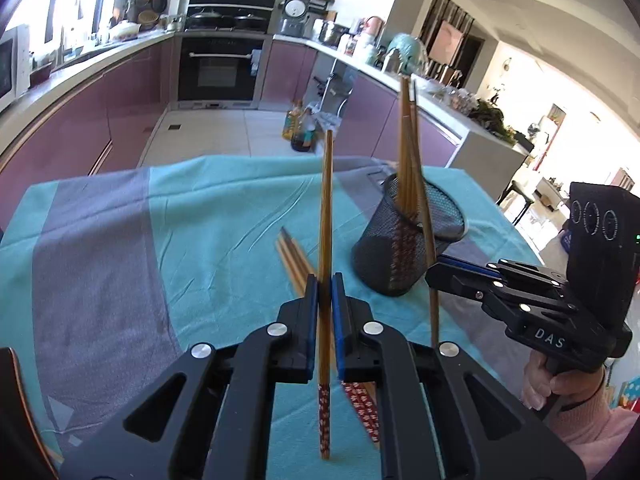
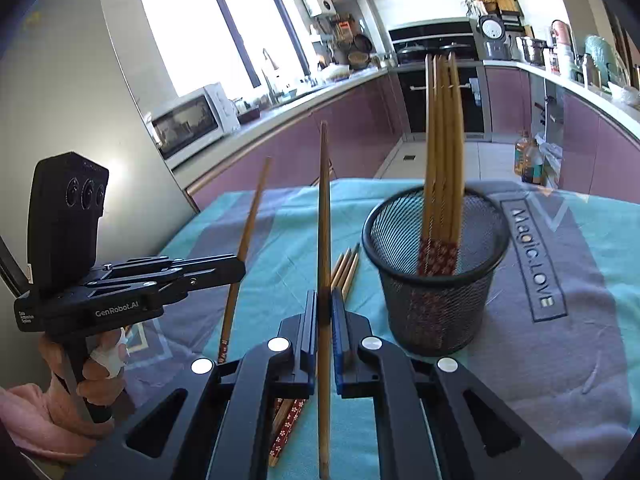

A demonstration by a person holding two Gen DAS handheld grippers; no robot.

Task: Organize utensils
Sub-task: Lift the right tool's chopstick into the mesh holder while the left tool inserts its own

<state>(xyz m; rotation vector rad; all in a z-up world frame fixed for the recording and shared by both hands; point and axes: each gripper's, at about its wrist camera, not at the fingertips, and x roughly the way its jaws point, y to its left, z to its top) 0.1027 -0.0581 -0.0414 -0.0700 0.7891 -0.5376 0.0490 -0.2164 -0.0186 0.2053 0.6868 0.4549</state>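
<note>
Above the desk (image 1: pixel 224 208) we hold one upright chopstick clamped in each tongs, left (image 1: pixel 325 280) and right (image 2: pixel 324 296), with the mesh cup (image 2: pixel 436 280) nearer our right tongs, just ahead.

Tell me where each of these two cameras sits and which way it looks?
Left wrist: on the left gripper, looking along it over the tablecloth toward the oven; the right gripper and hand show.
Right wrist: on the right gripper, facing the mesh cup and window; the left gripper and hand show.
Shared: cup, loose chopsticks, one chopstick in each gripper.
</note>
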